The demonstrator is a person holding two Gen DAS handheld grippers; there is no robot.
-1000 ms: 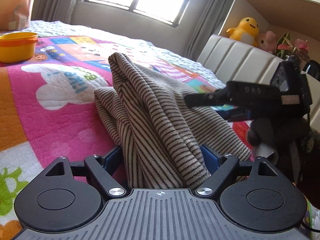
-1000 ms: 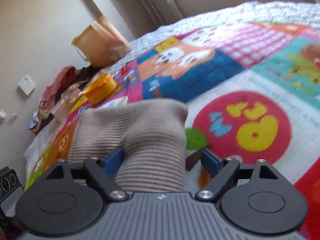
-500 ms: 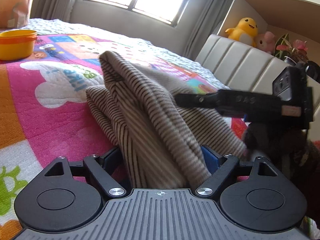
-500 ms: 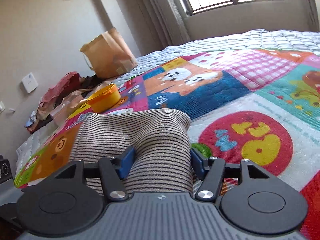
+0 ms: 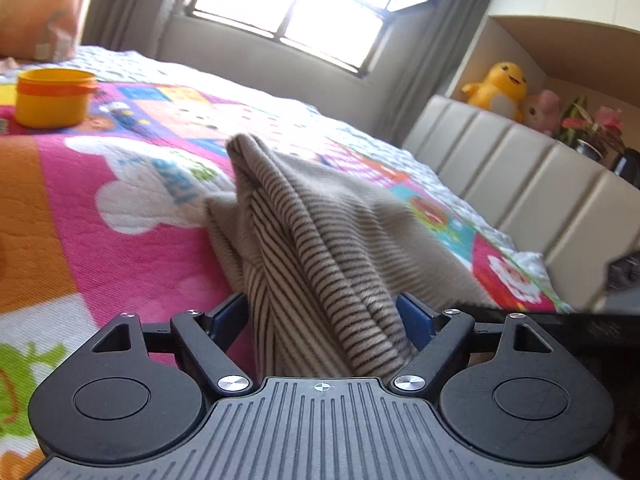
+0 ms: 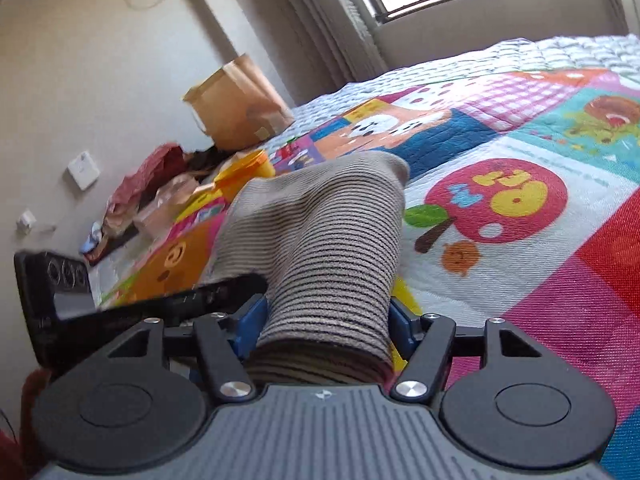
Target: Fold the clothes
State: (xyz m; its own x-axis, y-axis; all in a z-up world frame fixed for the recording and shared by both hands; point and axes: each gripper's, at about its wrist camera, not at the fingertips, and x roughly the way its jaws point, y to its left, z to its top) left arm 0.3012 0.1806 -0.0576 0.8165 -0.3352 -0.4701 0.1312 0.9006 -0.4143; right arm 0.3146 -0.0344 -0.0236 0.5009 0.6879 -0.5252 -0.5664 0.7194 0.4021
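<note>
A beige garment with thin dark stripes (image 5: 320,240) lies bunched on the colourful cartoon quilt (image 5: 120,240). My left gripper (image 5: 324,316) is shut on a thick fold of it, and the cloth rises in a ridge ahead. The right gripper (image 6: 326,316) is shut on another part of the striped garment (image 6: 320,232), which fills the gap between its blue pads (image 6: 400,328). Each gripper shows in the other's view as a black body: the right one at low right (image 5: 580,324), the left one at low left (image 6: 60,292).
A yellow-orange tub (image 5: 52,98) stands on the quilt at far left, near a brown paper bag (image 6: 236,112). A padded headboard (image 5: 520,200) with plush toys (image 5: 496,88) is on the right. Clothes and clutter (image 6: 152,196) lie along the wall.
The right gripper closed in on the striped cloth, then drew close beside the left one. In the left view it dropped from mid-right to the low right edge.
</note>
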